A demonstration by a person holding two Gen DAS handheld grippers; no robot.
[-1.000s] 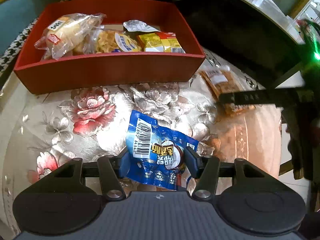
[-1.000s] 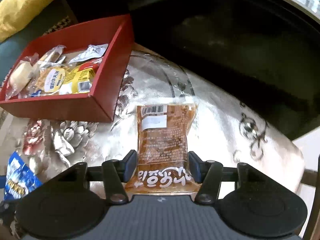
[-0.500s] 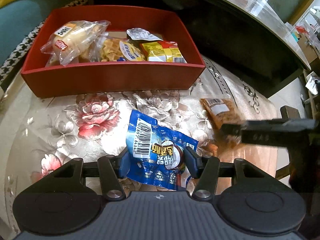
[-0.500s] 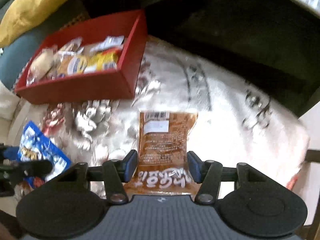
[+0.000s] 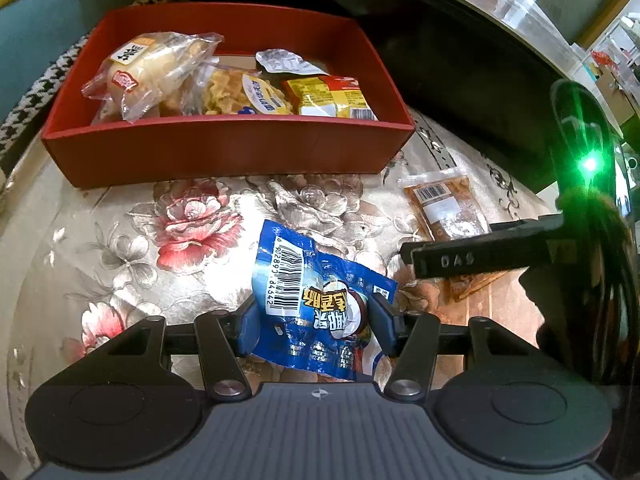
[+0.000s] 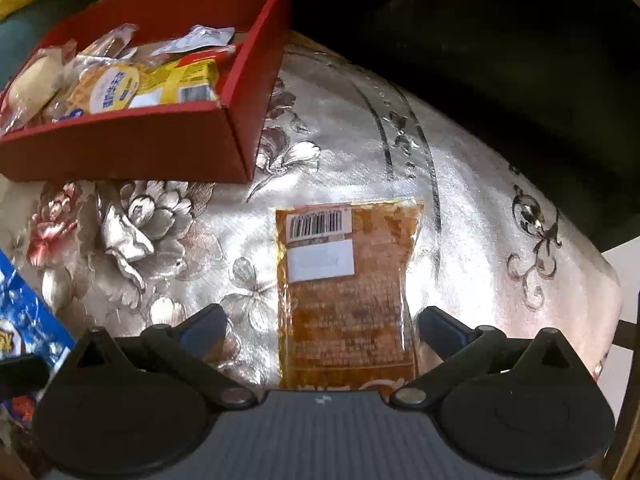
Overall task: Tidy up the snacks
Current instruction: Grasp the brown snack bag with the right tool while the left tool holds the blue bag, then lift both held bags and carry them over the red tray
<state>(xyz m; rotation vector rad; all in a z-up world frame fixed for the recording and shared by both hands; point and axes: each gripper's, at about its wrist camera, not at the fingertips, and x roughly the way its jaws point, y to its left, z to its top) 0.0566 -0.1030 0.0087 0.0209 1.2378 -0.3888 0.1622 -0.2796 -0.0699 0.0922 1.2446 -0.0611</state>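
A blue snack packet (image 5: 316, 312) sits between the pads of my left gripper (image 5: 316, 323), which is shut on it just above the flowered cloth. A brown snack packet (image 6: 348, 300) lies flat on the cloth between the spread fingers of my right gripper (image 6: 322, 318). Its jaws are opening and the pads stand clear of the packet. In the left wrist view the brown packet (image 5: 444, 208) lies partly under one black finger (image 5: 460, 258) of the right gripper. The red box (image 5: 228, 152) behind holds several wrapped snacks, among them a bread roll (image 5: 148, 68).
The flowered tablecloth (image 6: 340, 140) curves down to a table edge at the right. The red box (image 6: 120, 148) stands at the far left of the right wrist view, and the blue packet (image 6: 24, 320) shows at its left edge. Dark furniture lies behind.
The right gripper's fingers have spread wide off the brown packet, which now lies loose on the cloth. The left gripper still holds the blue packet in the same place.
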